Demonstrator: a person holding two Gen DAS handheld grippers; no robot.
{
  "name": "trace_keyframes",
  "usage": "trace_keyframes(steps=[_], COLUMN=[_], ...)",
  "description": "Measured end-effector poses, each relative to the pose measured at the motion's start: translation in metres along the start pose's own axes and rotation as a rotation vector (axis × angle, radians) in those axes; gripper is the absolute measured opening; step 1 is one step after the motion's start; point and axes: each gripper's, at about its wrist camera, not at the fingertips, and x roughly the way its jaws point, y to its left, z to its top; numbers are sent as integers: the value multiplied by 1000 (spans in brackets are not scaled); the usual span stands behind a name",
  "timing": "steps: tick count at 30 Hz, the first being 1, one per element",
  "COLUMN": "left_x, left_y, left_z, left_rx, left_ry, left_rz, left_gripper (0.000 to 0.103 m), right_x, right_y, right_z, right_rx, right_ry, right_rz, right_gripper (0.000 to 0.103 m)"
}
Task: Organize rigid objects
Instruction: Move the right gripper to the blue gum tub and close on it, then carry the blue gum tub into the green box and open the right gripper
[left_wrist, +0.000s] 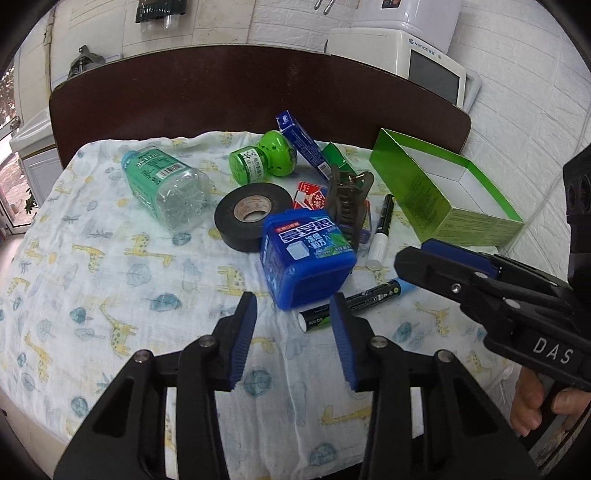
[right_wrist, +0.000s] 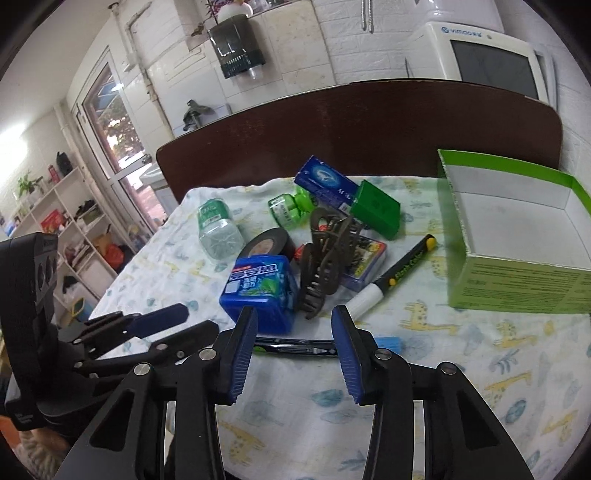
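Batteries (left_wrist: 349, 301) lie end to end near the table's front edge, just before the blue container (left_wrist: 306, 254). Left gripper (left_wrist: 293, 341) and right gripper (right_wrist: 294, 349) hover over the giraffe-print cloth (left_wrist: 110, 280), jaws partly open, gripping nothing. Green open box (right_wrist: 517, 236) stands at the right edge.

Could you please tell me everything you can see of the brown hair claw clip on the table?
The brown hair claw clip looks like matte plastic, with two curved, openwork halves and interlocking teeth pointing towards the cameras. It appears closed and sits propped up in the middle of the pile, leaning on a flat printed packet and next to the blue gum tub. The black marker lies to its right. Neither tool touches it.
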Motion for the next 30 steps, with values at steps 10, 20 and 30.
trace_keyframes(steps=[10,20,30], left_x=[17,32,43], left_y=[13,10,11], left_z=[9,17,25], left_rx=[-14,23,41], left_ry=[34,63,64], left_rz=[-53,-93,-86], left_gripper=[22,26,29], right_x=[38,61,77], right_y=[2,-2,-1], right_z=[12,24,35], right_rx=[64,111,120], right_ry=[76,113,136], right_rz=[52,76,93], right_gripper=[40,40,40])
